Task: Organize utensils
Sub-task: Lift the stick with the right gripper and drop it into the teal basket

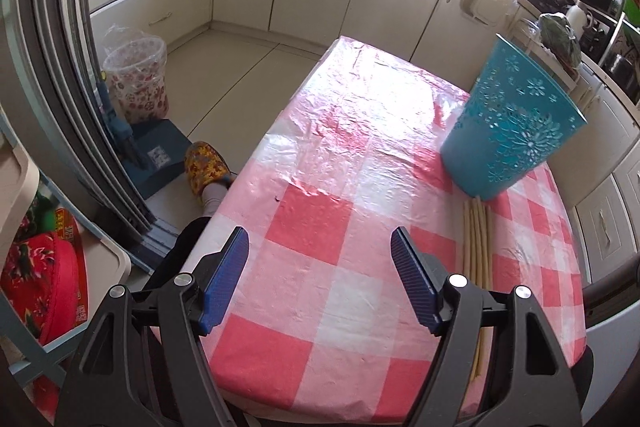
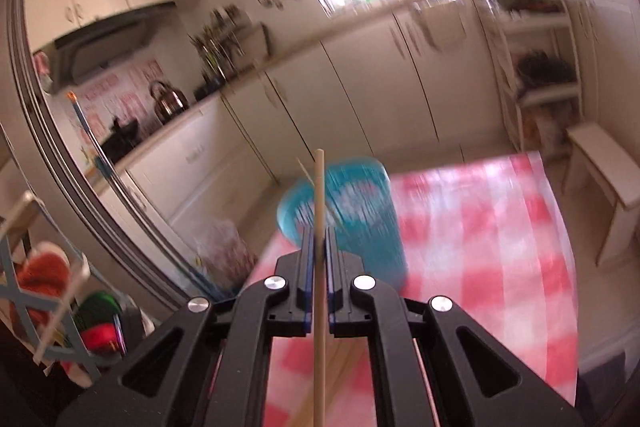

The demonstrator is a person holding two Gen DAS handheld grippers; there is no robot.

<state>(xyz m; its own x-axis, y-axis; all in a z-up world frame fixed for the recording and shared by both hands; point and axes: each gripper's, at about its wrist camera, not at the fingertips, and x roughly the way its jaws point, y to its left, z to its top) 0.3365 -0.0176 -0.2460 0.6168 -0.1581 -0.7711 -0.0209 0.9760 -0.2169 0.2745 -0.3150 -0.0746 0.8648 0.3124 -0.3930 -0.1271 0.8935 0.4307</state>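
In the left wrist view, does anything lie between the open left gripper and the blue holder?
Only bare checkered tablecloth lies between the left gripper and the blue holder; the chopstick bundle runs alongside, to the right.

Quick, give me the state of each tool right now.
Left tool: open, holding nothing.
Right tool: closed on a wooden chopstick, with the blue holder beyond it.

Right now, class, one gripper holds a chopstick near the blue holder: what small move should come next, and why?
Probably carry the chopstick over the blue holder and lower it in. The right gripper is shut on it, upright, just short of the holder's rim; more chopsticks wait on the table.
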